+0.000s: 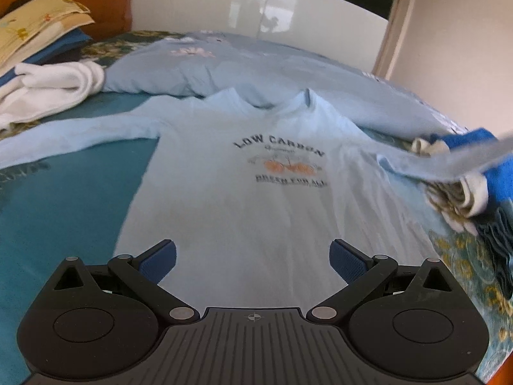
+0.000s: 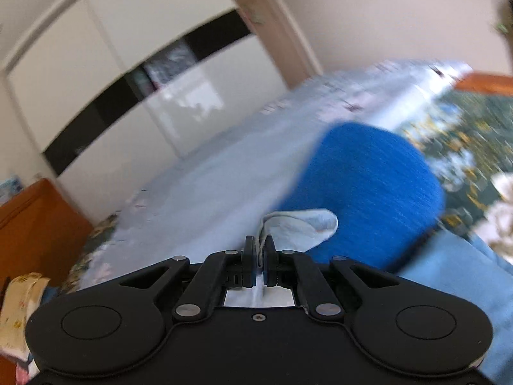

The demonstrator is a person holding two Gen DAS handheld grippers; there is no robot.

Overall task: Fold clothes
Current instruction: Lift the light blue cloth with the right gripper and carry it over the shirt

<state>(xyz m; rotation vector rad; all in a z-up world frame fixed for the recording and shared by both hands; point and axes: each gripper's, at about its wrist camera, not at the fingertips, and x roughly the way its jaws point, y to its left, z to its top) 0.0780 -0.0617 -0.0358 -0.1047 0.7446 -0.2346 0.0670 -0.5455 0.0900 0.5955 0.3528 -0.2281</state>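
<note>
From the left wrist, the left gripper (image 1: 253, 258) hovers with its blue-padded fingers (image 1: 158, 261) spread wide and empty above the lower part of a light blue T-shirt (image 1: 243, 199). The shirt lies face up on the bed (image 1: 64, 199), its "LOW CARBON" print (image 1: 282, 163) readable and its long axis running straight away from the fingers toward the collar. One sleeve (image 1: 449, 163) is lifted off the bed at the far right edge of this view, blurred and stretched sideways, while the opposite sleeve lies flat to the left. A pile of white cloth (image 1: 48, 93) sits well apart near the headboard. From the right wrist, the right gripper (image 2: 260, 250) is clenched on a fold of light blue fabric (image 2: 298, 227), evidently that raised sleeve, with a bright blue garment (image 2: 368, 199) just behind it. The right hand therefore has the sleeve; folding it probably means carrying it across the shirt's long axis toward the print, with the empty left gripper nearer the hem.
</note>
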